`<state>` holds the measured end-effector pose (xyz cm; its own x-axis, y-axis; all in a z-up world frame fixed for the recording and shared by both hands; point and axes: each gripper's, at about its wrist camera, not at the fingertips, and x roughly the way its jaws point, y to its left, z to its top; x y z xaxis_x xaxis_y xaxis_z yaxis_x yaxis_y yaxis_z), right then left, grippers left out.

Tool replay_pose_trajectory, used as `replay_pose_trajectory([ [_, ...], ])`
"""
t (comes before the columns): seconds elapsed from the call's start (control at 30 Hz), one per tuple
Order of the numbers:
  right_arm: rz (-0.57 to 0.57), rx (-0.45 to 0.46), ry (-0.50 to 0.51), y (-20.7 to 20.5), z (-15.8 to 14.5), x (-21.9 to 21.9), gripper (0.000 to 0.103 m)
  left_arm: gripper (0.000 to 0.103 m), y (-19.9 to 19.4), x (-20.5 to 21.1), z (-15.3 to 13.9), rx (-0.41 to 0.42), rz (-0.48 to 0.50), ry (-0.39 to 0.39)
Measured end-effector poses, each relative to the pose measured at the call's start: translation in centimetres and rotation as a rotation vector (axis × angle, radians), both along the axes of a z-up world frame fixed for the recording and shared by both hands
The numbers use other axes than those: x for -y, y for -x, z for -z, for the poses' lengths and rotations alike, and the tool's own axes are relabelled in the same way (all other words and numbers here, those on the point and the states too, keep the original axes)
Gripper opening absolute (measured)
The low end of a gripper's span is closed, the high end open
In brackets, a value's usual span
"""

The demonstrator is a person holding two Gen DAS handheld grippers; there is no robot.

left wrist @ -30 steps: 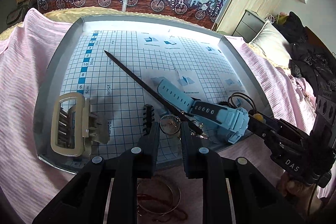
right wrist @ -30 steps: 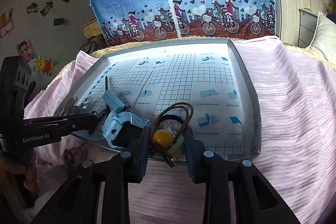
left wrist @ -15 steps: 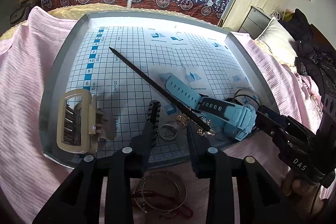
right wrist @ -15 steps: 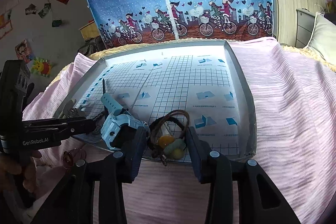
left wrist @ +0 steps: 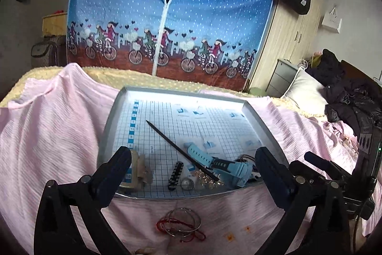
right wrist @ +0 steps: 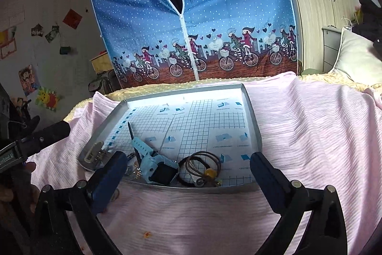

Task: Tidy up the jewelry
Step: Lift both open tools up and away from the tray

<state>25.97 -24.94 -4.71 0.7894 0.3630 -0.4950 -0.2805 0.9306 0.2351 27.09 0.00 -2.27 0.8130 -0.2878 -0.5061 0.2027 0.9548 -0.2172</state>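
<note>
**Inspector:** Several pieces crowd the tray's [left wrist: 112, 116] near edge, lower centre of frame: blue watch [left wrist: 229, 165], black hair stick [left wrist: 176, 147] across its strap, small ring [left wrist: 187, 183], hair claw [left wrist: 137, 170]. Outside it?

**Me:** Bangles [left wrist: 182, 222] with red cord, on the pink sheet [left wrist: 55, 130] at bottom centre. My left gripper [left wrist: 193, 173] and right gripper [right wrist: 188, 171] both stand wide open, holding nothing.

**Inspector:** Risks?

**Me:** Likely snagging: the cord could drag the bangles. Grabbing the watch may lever the stick and scatter the ring. The sheet could bunch between my fingers.
</note>
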Motion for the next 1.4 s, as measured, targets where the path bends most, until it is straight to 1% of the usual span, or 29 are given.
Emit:
replay_pose_trajectory([
  [0.1,-0.005,0.052,-0.016,1.6,-1.7,0.1,0.103,0.102,1.6,0.2,-1.6,0.047,-0.001,-0.008],
  [0.23,-0.010,0.125,0.004,4.4,-3.7,-0.1,0.103,0.102,4.2,0.7,-3.2,0.081,-0.009,-0.027],
  [0.4,-0.014,0.179,0.036,7.7,-4.9,-0.4,0.103,0.102,7.7,1.8,-4.4,0.148,-0.016,-0.100],
  [0.47,-0.014,0.205,0.053,9.0,-5.4,-0.6,0.103,0.102,9.1,2.0,-4.6,0.163,-0.023,-0.113],
  [0.57,-0.016,0.227,0.054,10.8,-5.7,-0.8,0.103,0.102,11.0,1.7,-4.5,0.164,-0.039,-0.098],
  [0.67,-0.029,0.235,0.055,12.6,-5.7,-1.1,0.103,0.102,12.5,0.9,-4.3,0.137,-0.054,-0.062],
  [0.77,-0.038,0.231,0.054,14.2,-5.5,-1.5,0.103,0.102,14.2,0.4,-4.1,0.118,-0.083,-0.031],
  [0.9,-0.049,0.220,0.061,16.1,-5.1,-1.9,0.103,0.102,16.1,-0.6,-3.8,0.088,-0.125,-0.011],
  [1.07,-0.065,0.191,0.072,17.9,-4.4,-2.6,0.103,0.102,17.6,-1.3,-3.3,0.037,-0.185,-0.010],
  [1.17,-0.069,0.172,0.068,18.3,-4.1,-2.8,0.103,0.102,18.2,-1.4,-3.1,0.022,-0.214,-0.037],
  [1.27,-0.070,0.151,0.066,18.3,-3.8,-2.9,0.103,0.101,18.7,-1.1,-2.4,0.006,-0.248,-0.099],
  [1.33,-0.066,0.112,0.071,17.8,-3.3,-2.9,0.103,0.102,18.9,-0.8,-2.0,-0.010,-0.287,-0.155],
  [1.4,-0.049,0.048,0.086,16.9,-2.5,-3.0,0.103,0.102,18.8,-0.9,-1.3,-0.034,-0.323,-0.185],
])
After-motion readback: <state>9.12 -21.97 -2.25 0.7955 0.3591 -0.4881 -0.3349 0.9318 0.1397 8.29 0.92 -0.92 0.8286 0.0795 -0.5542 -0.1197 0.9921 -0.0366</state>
